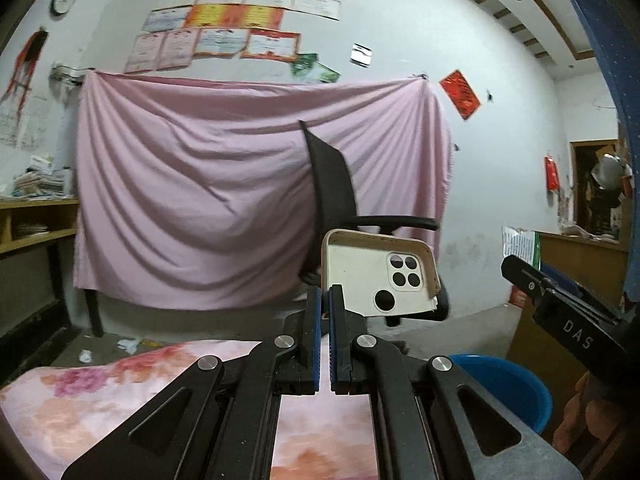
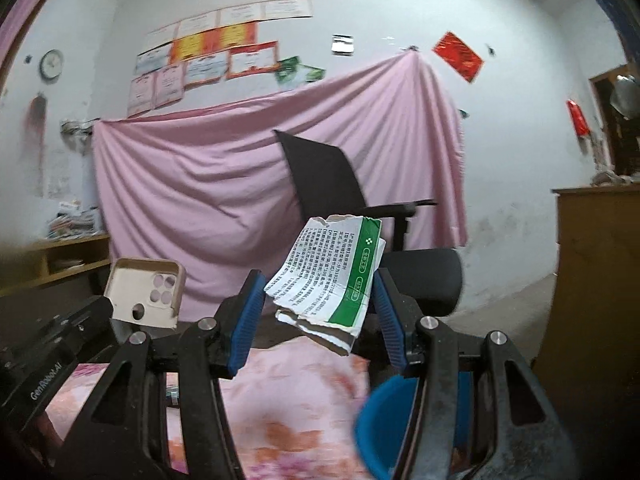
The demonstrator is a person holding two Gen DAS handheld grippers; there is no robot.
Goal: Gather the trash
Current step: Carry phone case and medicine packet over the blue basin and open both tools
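My left gripper (image 1: 325, 304) is shut on the lower left edge of a cream phone case (image 1: 372, 276), which it holds upright in the air with the camera cut-outs facing me. The same phone case (image 2: 144, 292) appears at the lower left of the right wrist view. My right gripper (image 2: 318, 300) is shut on a torn, flattened white and green medicine carton (image 2: 328, 276), whose sides press against the blue pads (image 2: 248, 312). A blue bin (image 2: 384, 412) sits low on the right, below that gripper, and the bin (image 1: 508, 384) also shows in the left wrist view.
Floral bedding (image 1: 80, 400) lies under both grippers. A black office chair (image 2: 332, 184) stands ahead before a hanging pink sheet (image 1: 192, 184). A wooden cabinet (image 2: 596, 280) stands at the right, wooden shelves (image 1: 36, 220) at the left. Paper scraps (image 1: 128, 345) lie on the floor.
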